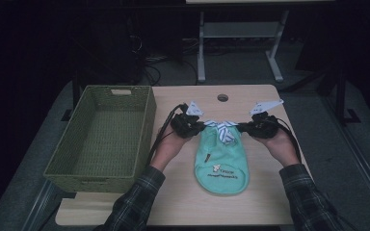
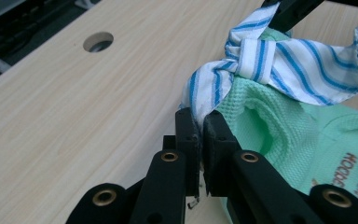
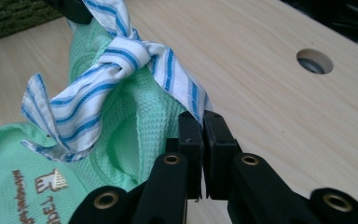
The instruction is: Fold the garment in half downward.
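Both my tongs pinch the striped collar at the top of the green shirt.

High view: left tongs [image 1: 198,126] and right tongs [image 1: 243,127] flank the collar [image 1: 221,126]; the shirt [image 1: 221,163] lies flat on the counter [image 1: 183,202] beside the basket [image 1: 101,139]. Left gripper view: my tongs [image 2: 200,128] are clamped on the collar [image 2: 279,60]. Right gripper view: my tongs [image 3: 201,126] are clamped on its other end [image 3: 177,79].

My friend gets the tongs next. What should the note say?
Left tongs: shut on the striped collar, at its left end.
Right tongs: shut on the collar's other end.
The green garment lies flat mid-table, collar at the far edge, its knot already tied.
The woven basket sits left of it, with nothing inside.
Left, probably: lift the garment by the collar and move it into the basket.
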Demonstrator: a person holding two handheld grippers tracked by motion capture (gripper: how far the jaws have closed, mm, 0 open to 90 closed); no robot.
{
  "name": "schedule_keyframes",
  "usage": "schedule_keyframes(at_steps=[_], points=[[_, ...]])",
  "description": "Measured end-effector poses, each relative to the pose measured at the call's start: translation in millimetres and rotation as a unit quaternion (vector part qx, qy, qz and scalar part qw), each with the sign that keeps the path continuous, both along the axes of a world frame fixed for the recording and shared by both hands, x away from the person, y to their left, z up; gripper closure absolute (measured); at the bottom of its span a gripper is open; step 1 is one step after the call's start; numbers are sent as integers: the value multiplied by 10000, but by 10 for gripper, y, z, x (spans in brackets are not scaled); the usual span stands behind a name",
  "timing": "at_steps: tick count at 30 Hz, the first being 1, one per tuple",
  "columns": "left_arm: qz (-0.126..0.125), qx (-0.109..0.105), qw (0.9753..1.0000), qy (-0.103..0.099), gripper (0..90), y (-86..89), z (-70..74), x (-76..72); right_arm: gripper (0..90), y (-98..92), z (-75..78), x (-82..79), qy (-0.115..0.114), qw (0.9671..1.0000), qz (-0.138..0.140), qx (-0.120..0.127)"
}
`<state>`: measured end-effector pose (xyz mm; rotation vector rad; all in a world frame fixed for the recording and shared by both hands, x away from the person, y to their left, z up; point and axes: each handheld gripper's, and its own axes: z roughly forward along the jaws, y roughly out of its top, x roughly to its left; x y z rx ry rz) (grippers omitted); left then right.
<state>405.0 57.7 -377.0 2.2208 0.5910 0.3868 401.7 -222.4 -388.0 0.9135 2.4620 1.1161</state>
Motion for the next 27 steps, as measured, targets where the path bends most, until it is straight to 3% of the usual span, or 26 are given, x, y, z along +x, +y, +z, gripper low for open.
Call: schedule_keyframes(at_steps=[7,11,13,15,21,22,25,27], points=[[17,-104,9999,-91,860,8,24,-17,867,5,22,3,-56,10000,-15,4],[57,-210,9996,-161,860,20,94,14,867,-5,85,-1,-228,9997,-46,78],[54,-194,9991,-371,859,13,208,-3,866,-13,209,13,-377,9992,-85,125],[41,-132,9990,-434,859,-3,202,-39,861,-8,246,5,-428,9990,-96,117],[-84,-11,9988,-487,857,-11,-22,-142,854,17,30,-70,-436,9990,-71,-15],[-169,23,9983,-557,856,-9,-82,-188,851,22,-64,-113,-418,9991,-94,6],[-309,129,9963,-786,852,-22,-142,-267,842,37,-161,-162,-444,9990,-98,-13],[-367,149,9957,-836,851,-22,-156,-294,840,50,-201,-205,-459,9989,-81,-6]])
